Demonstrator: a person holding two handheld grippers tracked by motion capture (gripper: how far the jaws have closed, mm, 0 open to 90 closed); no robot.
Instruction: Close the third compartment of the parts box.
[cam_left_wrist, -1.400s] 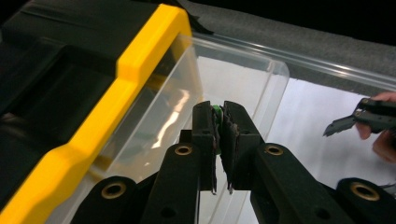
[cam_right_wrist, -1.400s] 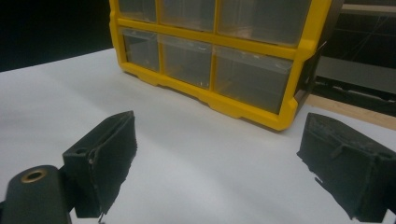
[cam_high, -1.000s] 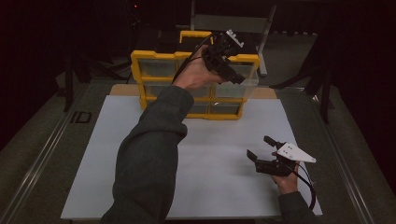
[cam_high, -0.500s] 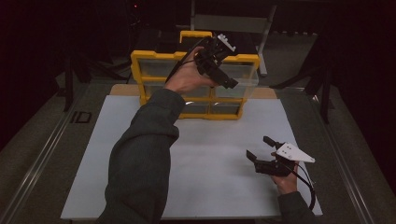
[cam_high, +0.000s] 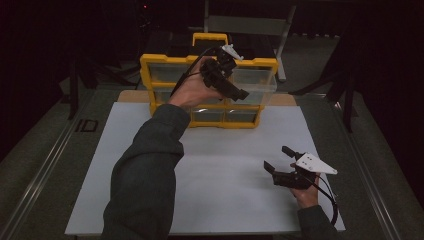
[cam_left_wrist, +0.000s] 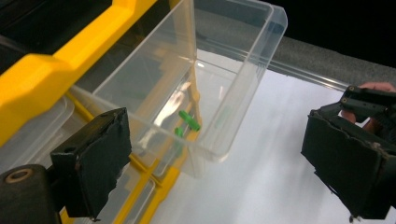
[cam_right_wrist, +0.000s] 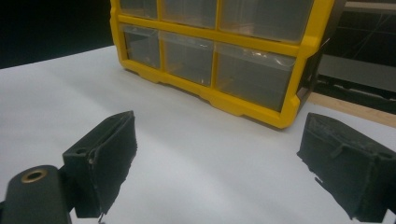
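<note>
Drawer (cam_left_wrist: 224, 79) of clear plastic, pulled well out of the upper right slot of the yellow organizer (cam_high: 150, 75), juts toward me over the white sheet (cam_high: 225, 165) that covers the counter (cam_high: 45, 165). Two small green pieces (cam_left_wrist: 187, 122) lie on its floor near the front wall, one across the other as far as I can make out. My left claw (cam_high: 235, 87) hangs just in front of and above the drawer's open top, its pads (cam_left_wrist: 93, 154) standing wide apart with nothing pressed between them; the jaws have just been opening, and the drawer's front corner shows in the gap without either pad touching it. My left sleeve (cam_high: 145, 175) reaches in from the bottom of the high view up to that claw. The organizer stands upright at the far edge of the sheet, its carry handle (cam_high: 210, 37) at the top and its lower rows of clear drawers (cam_right_wrist: 205, 58) shut flush in the frame. My right claw (cam_high: 280, 160) rests low over the sheet at the near right, well apart from the organizer, jaws spread wide and empty, pointing at the cabinet's lower corner in the right gripper view. Its grey three-cornered plate (cam_high: 315, 164) sits on top, and my right hand (cam_high: 306, 192) holds it from behind, with the cable (cam_high: 330, 202) looping beside the wrist.
</note>
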